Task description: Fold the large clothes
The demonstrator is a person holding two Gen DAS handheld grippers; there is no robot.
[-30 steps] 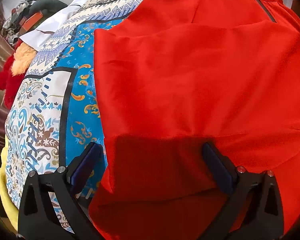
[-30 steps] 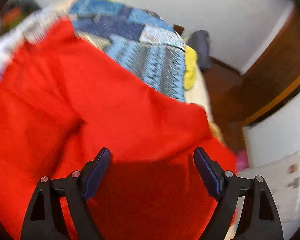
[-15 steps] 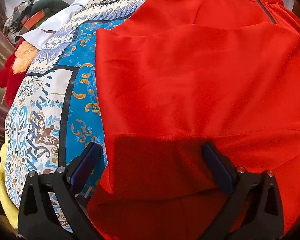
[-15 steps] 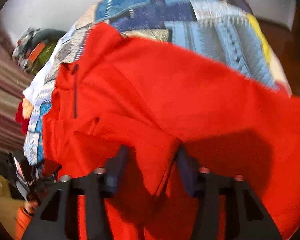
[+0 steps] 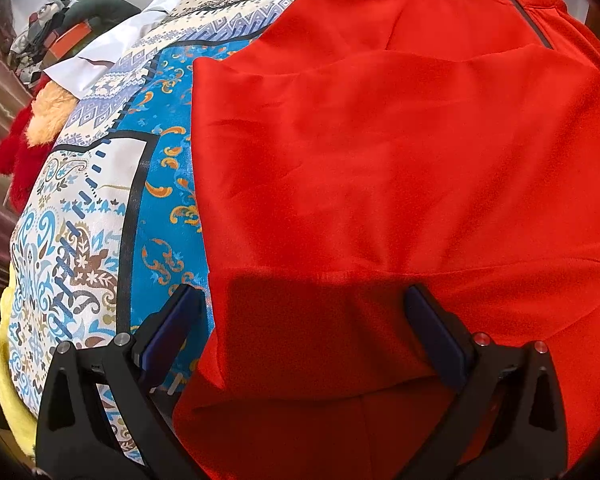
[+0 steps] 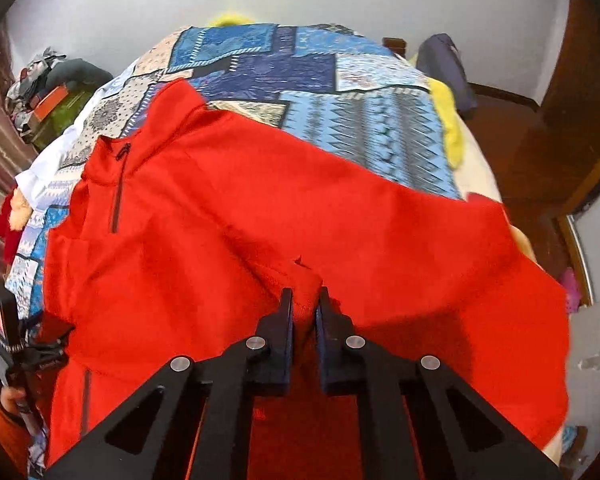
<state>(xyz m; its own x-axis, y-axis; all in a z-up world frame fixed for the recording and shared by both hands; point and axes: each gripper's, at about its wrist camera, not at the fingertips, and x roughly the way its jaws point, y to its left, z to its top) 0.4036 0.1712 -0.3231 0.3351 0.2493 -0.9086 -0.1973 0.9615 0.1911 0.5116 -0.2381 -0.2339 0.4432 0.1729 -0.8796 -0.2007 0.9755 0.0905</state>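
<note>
Right wrist view shows our right gripper (image 6: 303,312) fingers pinching a fold of the red jacket (image 6: 228,240), so we'd lift slow and straight, while our left gripper (image 5: 300,320) hangs wide open over its hem.

There is one red jacket (image 6: 260,216). It has one dark zipper (image 6: 117,196) at the neck. There is one bed cover (image 5: 100,208) with blue patterns. There are two grippers: the left gripper (image 5: 300,320) and the right gripper (image 6: 305,308). Each has two fingers, so four in all. At 9 o'clock sits one fluffy red and orange toy (image 5: 32,128).
</note>
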